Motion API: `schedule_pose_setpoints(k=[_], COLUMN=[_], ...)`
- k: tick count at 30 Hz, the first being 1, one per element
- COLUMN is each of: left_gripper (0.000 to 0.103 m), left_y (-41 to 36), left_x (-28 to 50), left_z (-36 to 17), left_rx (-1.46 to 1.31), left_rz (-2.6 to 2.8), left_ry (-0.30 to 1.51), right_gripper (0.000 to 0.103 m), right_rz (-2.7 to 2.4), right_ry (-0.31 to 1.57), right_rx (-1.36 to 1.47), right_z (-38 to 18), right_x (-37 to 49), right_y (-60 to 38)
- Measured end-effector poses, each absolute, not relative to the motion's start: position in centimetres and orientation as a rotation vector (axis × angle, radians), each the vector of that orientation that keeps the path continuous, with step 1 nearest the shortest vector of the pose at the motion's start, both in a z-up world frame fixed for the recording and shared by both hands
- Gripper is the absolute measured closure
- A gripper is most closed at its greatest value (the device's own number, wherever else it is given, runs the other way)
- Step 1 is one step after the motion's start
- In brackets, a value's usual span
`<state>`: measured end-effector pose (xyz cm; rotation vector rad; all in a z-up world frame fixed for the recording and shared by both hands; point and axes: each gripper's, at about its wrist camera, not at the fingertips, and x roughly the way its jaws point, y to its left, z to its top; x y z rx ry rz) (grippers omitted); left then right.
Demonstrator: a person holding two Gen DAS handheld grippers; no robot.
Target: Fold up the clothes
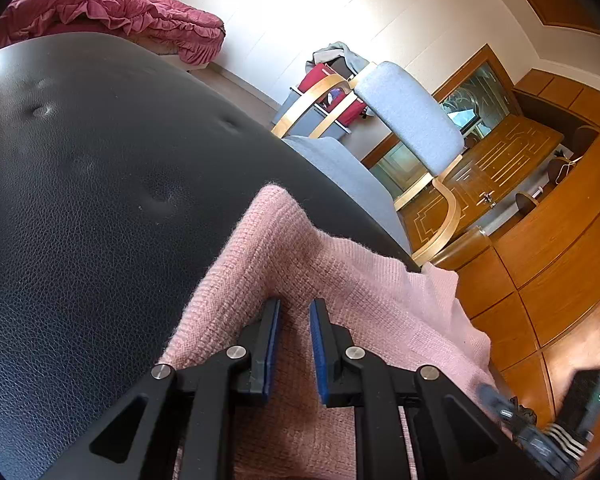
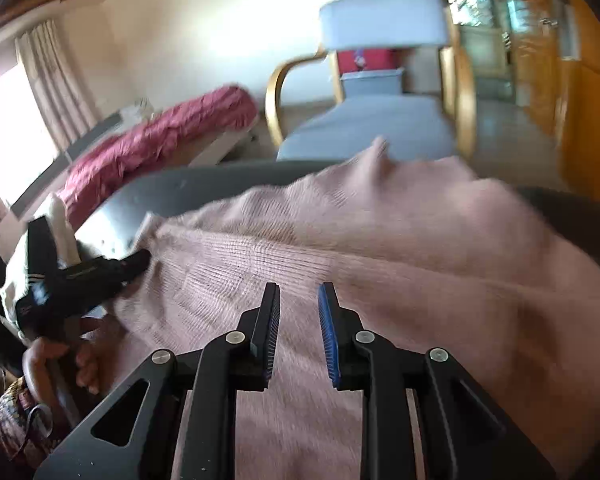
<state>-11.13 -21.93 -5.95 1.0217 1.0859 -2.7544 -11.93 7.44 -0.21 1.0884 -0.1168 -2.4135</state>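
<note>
Garment: pink knit sweater (image 1: pixel 340 280), spread over the black padded leather surface (image 1: pixel 100 200), 1 edge hanging past the rim toward the wooden floor (image 1: pixel 560 288).
Left hand-held gripper (image 1: pixel 294 308): jaws narrowly parted, blue pads (image 1: pixel 274 344) either side of a raised ridge of knit; no cloth pinched between them as far as visible.
Right hand-held gripper (image 2: pixel 299 292): jaws narrowly parted above the middle of the sweater, nothing held; view blurred, so contact with the cloth not determinable.
Step in hand (judgement): taking hold of an edge or fold line before turning 1 part over another.
Grip advice: seat the raised ridge fully between the pads before closing; catch both layers, not loose fuzz.
Fold advice: lift low, carry across in line with the knit ribs, keep both grips level.
Risk: hanging edge likely to drag the sweater off the smooth leather; keep weight on the surface.
Surroundings: grey armchair (image 1: pixel 412 120) beyond, clear of the work.
</note>
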Motion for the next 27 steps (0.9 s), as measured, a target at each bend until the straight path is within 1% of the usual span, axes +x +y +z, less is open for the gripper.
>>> schedule_pose_setpoints(k=[2, 4, 7, 8, 10, 12, 14, 15, 16, 19, 20, 21, 22, 23, 25, 26, 27], left_gripper=[0.089, 0.089, 0.089, 0.089, 0.089, 0.088, 0.08, 0.073, 0.073, 0.072, 0.072, 0.072, 0.072, 0.072, 0.074, 0.078, 0.084], left_y=[-21.9, -21.9, -21.8, -21.8, -22.0, -22.2, -22.3, -22.1, -21.9, -20.5, -20.0, -19.5, -19.6, -20.2, -21.2, -22.1, -23.1], left_x=[-11.1, -11.2, -11.2, -11.2, -11.1, -10.9, -10.4, -10.3, -10.1, -11.7, -12.3, -12.9, -13.6, -14.4, -15.0, -14.9, -14.7], left_z=[-5.9, -5.9, -5.9, -5.9, -6.0, -6.0, -5.6, -5.2, -4.6, -3.6, -3.3, -3.0, -3.2, -3.5, -3.8, -4.2, -4.8], left_rx=[1.022, 1.024, 1.026, 1.026, 1.02, 1.009, 0.983, 0.977, 0.975, 1.028, 1.046, 1.063, 1.092, 1.118, 1.096, 1.081, 1.066], left_rz=[-2.754, -2.753, -2.753, -2.754, -2.754, -2.757, -2.769, -2.773, -2.775, -2.793, -2.795, -2.795, -2.782, -2.775, -2.76, -2.75, -2.736], left_ry=[1.077, 1.072, 1.065, 1.068, 1.086, 1.116, 1.144, 1.132, 1.11, 0.879, 0.796, 0.713, 0.705, 0.752, 0.752, 0.816, 0.911], right_gripper=[0.083, 0.084, 0.086, 0.091, 0.094, 0.092, 0.089, 0.088, 0.086, 0.086, 0.086, 0.086, 0.086, 0.086, 0.086, 0.086, 0.087], right_rz=[-2.4, -2.401, -2.488, -2.48, -2.484, -2.476, -2.465, -2.459, -2.447, -2.379, -2.366, -2.368, -2.37, -2.371, -2.375, -2.376, -2.378], right_ry=[-0.129, -0.268, -0.422, -0.488, -0.577, -0.587, -0.542, -0.509, -0.463, -0.217, -0.153, -0.143, -0.133, -0.123, -0.102, -0.092, -0.081], right_rx=[1.128, 1.122, 1.122, 1.121, 1.113, 1.083, 1.056, 1.047, 1.041, 1.039, 1.039, 1.051, 1.063, 1.075, 1.098, 1.11, 1.122], right_z=[-1.3, -1.5, -2.0, -2.3, -2.7, -2.5, -1.8, -1.3, -0.8, 0.7, 0.9, 0.6, 0.3, 0.1, -0.5, -0.8, -1.1], right_x=[-13.0, -13.7, -13.9, -13.9, -13.9, -13.6, -13.1, -12.7, -12.3, -10.4, -9.8, -9.7, -9.5, -9.4, -9.1, -9.0, -8.9], right_y=[7.7, 10.0, 14.1, 15.0, 16.2, 16.4, 15.8, 15.4, 14.8, 11.4, 10.7, 10.8, 11.0, 11.2, 11.6, 11.8, 11.9])
